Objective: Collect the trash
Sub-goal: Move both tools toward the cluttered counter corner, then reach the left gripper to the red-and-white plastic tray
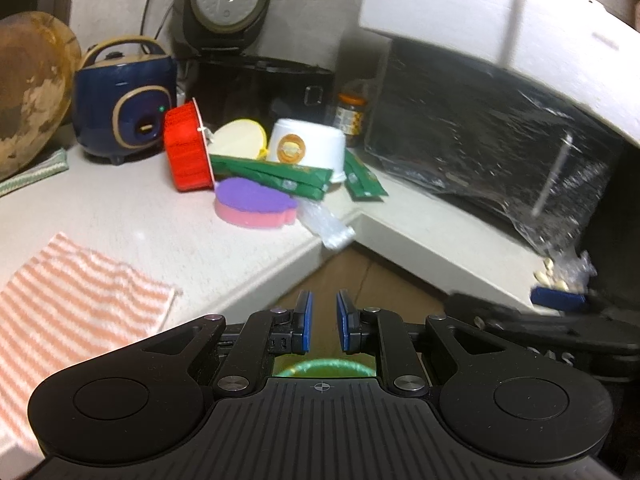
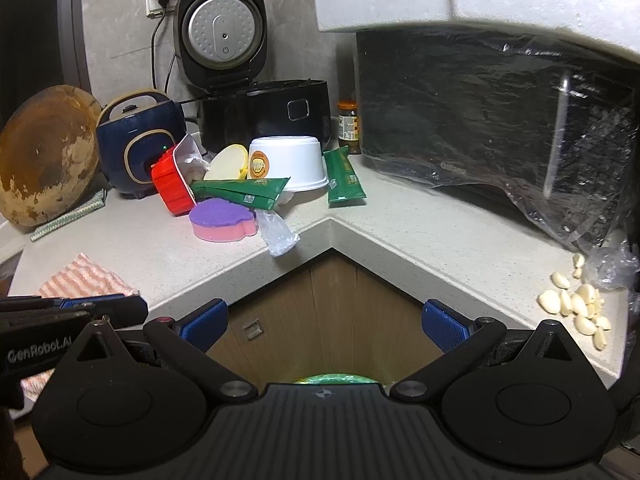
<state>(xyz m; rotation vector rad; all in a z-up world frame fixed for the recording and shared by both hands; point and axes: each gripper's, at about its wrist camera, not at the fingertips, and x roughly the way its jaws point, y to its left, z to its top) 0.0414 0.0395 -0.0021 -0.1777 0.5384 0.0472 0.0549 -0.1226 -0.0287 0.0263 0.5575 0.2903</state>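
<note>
The left gripper (image 1: 324, 322) is hanging over the gap below the counter corner with its blue pads standing narrow, a slim slot between them and nothing caught there. The right gripper (image 2: 322, 326) is doing the opposite, its jaws gaping wide and empty above the brown cabinet front (image 2: 320, 312).

The trash is sitting in a heap at about twelve o'clock from both grippers, well apart from them, on the pale countertop (image 2: 420, 236). A red tub (image 1: 188, 152) is lying on its side at the heap's nine o'clock edge, with a yellow lid (image 1: 240, 138) leaning just beside it. An upturned white bowl (image 1: 306, 148) is resting at the heap's one o'clock, and green sachets (image 1: 276, 176) are lying across its front (another green sachet (image 2: 344, 178) is lying apart at the bowl's three o'clock). A purple-and-pink sponge (image 1: 254, 204) is sitting at six o'clock of the pile, touching the sachets, and a crumpled clear plastic wrapper (image 1: 328, 228) is poking over the counter's edge at the sponge's four o'clock.

A striped cloth (image 1: 72, 304) is lying at nine o'clock of the left gripper. Peeled garlic cloves (image 2: 576, 304) are scattered at three o'clock of the right gripper. Something green and round (image 2: 332, 379) is showing at six o'clock, possibly a bin rim, though it is mostly hidden.
</note>
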